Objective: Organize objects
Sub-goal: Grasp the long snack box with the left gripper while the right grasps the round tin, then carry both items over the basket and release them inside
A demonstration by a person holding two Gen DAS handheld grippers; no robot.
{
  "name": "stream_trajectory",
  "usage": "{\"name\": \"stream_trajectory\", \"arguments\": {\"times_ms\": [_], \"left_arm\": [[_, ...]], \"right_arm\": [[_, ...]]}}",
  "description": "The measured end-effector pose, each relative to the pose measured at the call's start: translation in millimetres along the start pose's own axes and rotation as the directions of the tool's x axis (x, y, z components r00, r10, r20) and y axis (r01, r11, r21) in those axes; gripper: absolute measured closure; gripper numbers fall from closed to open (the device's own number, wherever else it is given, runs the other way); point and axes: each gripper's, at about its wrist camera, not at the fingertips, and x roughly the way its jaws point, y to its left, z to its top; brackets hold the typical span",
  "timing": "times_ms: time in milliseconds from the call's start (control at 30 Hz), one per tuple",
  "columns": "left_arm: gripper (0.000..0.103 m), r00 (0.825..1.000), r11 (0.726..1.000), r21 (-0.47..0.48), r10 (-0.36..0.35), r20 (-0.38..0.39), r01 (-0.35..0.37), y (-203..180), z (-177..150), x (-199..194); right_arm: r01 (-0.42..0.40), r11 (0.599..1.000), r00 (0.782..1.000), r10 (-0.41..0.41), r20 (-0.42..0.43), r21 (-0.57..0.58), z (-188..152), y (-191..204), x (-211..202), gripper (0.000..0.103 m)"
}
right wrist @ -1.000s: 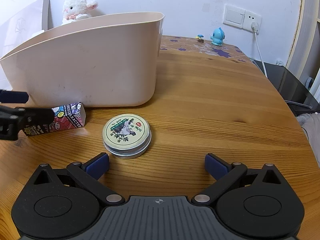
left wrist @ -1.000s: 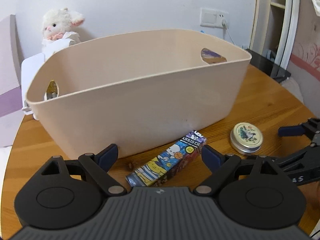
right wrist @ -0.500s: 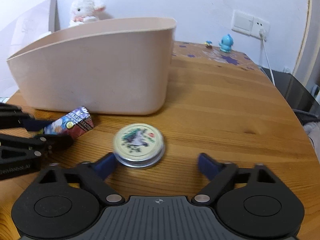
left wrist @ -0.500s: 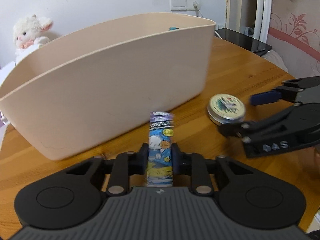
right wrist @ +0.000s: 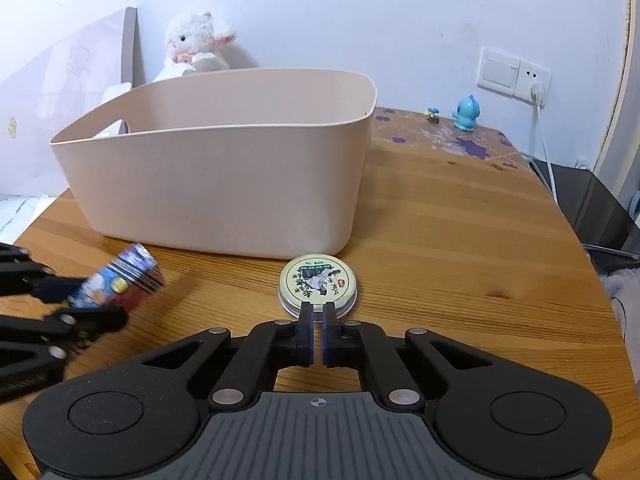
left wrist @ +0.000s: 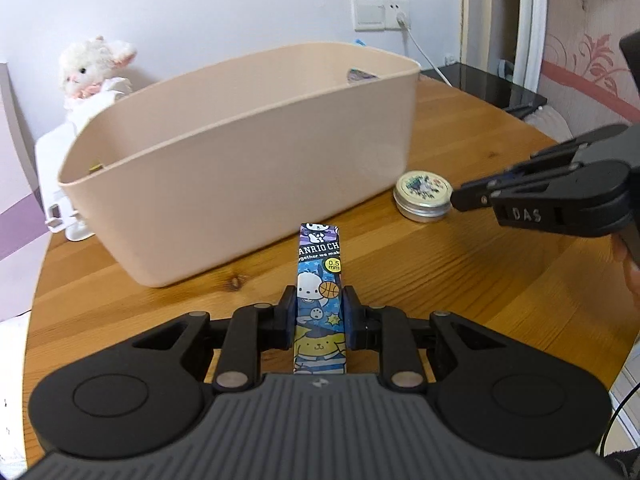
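Note:
My left gripper (left wrist: 319, 312) is shut on a long cartoon-printed box (left wrist: 319, 280) and holds it above the wooden table, in front of the beige plastic bin (left wrist: 248, 152). The box also shows blurred in the right wrist view (right wrist: 120, 276). My right gripper (right wrist: 316, 334) is shut, with its fingertips at the near rim of a round silver tin (right wrist: 317, 284) that lies on the table before the bin (right wrist: 224, 184). From the left wrist view the right gripper's fingertips (left wrist: 470, 200) touch the tin (left wrist: 422, 196) at its right edge. I cannot tell whether they pinch the rim.
A white plush lamb (right wrist: 196, 46) sits behind the bin. A small blue figurine (right wrist: 465, 114) stands at the table's (right wrist: 460, 240) far edge near a wall socket with a white cable (right wrist: 546, 148). A white object (left wrist: 54, 184) lies left of the bin.
My left gripper closed on the cartoon box and lifted it off the table. My right gripper closed from wide open, with its tips at the tin's rim.

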Motion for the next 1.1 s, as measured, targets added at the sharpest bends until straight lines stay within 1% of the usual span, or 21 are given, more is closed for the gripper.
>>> {"name": "stream_trajectory", "arguments": {"times_ms": [33,67,100,133,167,267,333,367,400,433,567,733,933,1100], "left_arm": [[0.078,1.0,1.0,-0.005,0.003,0.001,-0.003,2,0,-1],[0.078,1.0,1.0,-0.01,0.007,0.002,-0.007,3,1,-2],[0.078,1.0,1.0,-0.014,0.01,0.001,-0.01,4,1,-2],[0.078,1.0,1.0,-0.016,0.011,-0.002,-0.011,5,0,-1],[0.078,1.0,1.0,-0.017,0.013,-0.004,-0.013,5,0,0],[0.078,1.0,1.0,-0.02,0.017,-0.009,-0.017,6,-1,3],[0.078,1.0,0.999,-0.027,0.019,-0.009,-0.02,7,-1,4],[0.078,1.0,0.999,-0.031,0.02,-0.009,-0.02,7,-1,4],[0.078,1.0,0.999,-0.034,0.022,-0.009,-0.022,9,-2,4],[0.078,1.0,0.999,-0.037,0.025,-0.009,-0.025,10,-2,5],[0.078,0.999,0.998,-0.047,0.04,-0.001,-0.04,16,-4,0],[0.078,0.998,0.998,-0.042,0.057,0.033,-0.056,23,-2,-24],[0.078,0.989,0.996,-0.033,0.087,0.121,-0.083,33,14,-68],[0.078,0.973,0.992,-0.051,0.124,0.196,-0.117,43,39,-89]], "right_arm": [[0.0,1.0,1.0,0.0,-0.001,0.006,0,0,1,0.077],[-0.006,1.0,1.0,0.006,-0.005,0.007,0,-1,4,0.06],[-0.002,1.0,1.0,0.002,-0.001,0.008,-1,0,6,0.037],[0.006,1.0,1.0,-0.006,0.01,0.006,0,0,8,0.03],[0.02,1.0,1.0,-0.02,0.018,-0.003,0,1,11,0.028],[0.062,0.998,0.998,-0.062,0.013,-0.021,4,4,26,0.028],[0.067,0.998,0.998,-0.067,-0.007,-0.012,7,3,37,0.032],[0.065,0.998,0.998,-0.065,-0.017,-0.006,9,2,42,0.039],[0.057,0.998,0.998,-0.057,-0.017,0.004,9,1,45,0.049],[0.058,0.998,0.998,-0.058,-0.015,0.01,10,2,45,0.053],[0.047,0.999,0.999,-0.047,0.005,0.024,7,4,34,0.053],[-0.003,0.999,0.997,0.0,0.076,0.047,15,-1,-8,0.053],[-0.041,0.999,0.978,0.038,0.204,0.011,43,-7,-64,0.053],[-0.063,0.998,0.959,0.06,0.277,0.0,74,-11,-82,0.053]]}}
